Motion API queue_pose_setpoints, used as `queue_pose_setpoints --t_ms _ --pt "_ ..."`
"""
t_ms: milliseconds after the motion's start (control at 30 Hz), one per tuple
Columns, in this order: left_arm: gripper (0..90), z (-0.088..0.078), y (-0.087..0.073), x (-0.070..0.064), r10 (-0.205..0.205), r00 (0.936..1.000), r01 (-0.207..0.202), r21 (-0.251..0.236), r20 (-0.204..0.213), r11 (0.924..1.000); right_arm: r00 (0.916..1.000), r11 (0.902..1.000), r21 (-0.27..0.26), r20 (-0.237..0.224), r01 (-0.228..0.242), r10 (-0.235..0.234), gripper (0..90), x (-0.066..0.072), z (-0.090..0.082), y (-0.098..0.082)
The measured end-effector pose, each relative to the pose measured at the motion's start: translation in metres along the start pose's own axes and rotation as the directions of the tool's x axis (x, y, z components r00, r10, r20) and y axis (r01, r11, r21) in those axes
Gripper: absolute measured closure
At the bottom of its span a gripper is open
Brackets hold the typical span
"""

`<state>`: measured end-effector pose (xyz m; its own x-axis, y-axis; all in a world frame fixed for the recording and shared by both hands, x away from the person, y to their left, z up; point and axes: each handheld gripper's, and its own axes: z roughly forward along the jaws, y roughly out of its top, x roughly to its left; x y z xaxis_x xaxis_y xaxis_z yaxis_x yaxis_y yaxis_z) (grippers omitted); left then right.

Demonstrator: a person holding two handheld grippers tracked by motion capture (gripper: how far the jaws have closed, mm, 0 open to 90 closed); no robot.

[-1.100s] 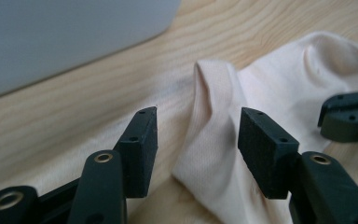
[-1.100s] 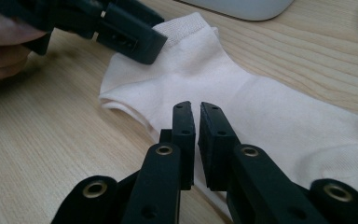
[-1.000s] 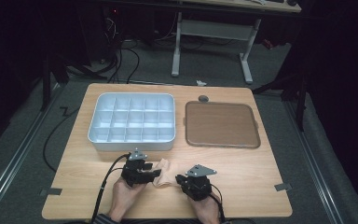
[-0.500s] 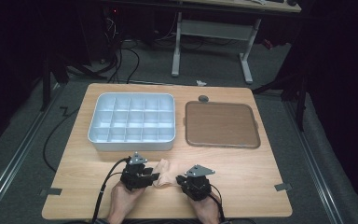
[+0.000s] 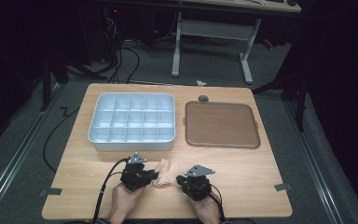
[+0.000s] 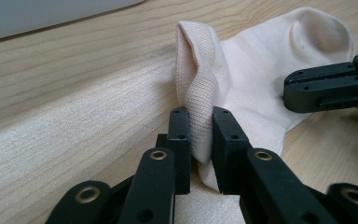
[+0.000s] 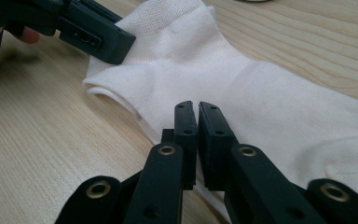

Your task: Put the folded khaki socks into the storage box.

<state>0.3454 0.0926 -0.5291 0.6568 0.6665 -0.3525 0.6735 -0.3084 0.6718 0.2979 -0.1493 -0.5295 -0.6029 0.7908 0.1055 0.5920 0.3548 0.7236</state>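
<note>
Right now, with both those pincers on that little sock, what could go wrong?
The left gripper pinches only a thin raised fold of the sock, so the fabric might slip free. The right gripper looks nearly closed on its edge; pulling apart could stretch it or drag it toward the compartment tray.

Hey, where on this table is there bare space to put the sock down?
Bare wood runs along the table's near edge, right of the right gripper, and left of the left gripper below the divided bin. The brown tray is empty too. It is crowded between the grippers, where the sock lies.
</note>
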Motion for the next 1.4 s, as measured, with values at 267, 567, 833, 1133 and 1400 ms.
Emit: queue_pose_setpoints --t_ms 267,567,833,1133,1400 --pt "81.0 -0.008 0.003 0.0 0.001 0.9986 0.001 -0.04 0.053 0.9992 0.9999 1.0 0.0 -0.012 0.001 -0.001 87.1 -0.002 0.0 0.0" --pt "80.8 -0.015 0.008 -0.003 0.008 0.9951 0.0 -0.083 0.098 0.9965 0.9997 0.9997 0.008 -0.007 0.022 -0.022 88.3 -0.002 0.001 0.001" --pt "80.7 -0.017 0.01 -0.005 0.011 0.9953 -0.001 -0.104 0.096 0.9945 0.9996 0.9995 0.013 -0.009 0.027 -0.027 88.9 -0.002 0.001 0.002" --pt "81.4 -0.021 0.015 -0.011 0.052 0.9936 -0.042 -0.1 0.1 0.9941 0.999 0.9991 0.017 -0.019 0.04 -0.039 89.3 -0.002 0.004 0.006" --pt "81.4 -0.024 0.017 -0.013 0.063 0.9947 -0.053 -0.111 0.081 0.9924 0.9976 0.9974 0.028 -0.019 0.067 -0.066 89.2 0.001 0.01 0.012"
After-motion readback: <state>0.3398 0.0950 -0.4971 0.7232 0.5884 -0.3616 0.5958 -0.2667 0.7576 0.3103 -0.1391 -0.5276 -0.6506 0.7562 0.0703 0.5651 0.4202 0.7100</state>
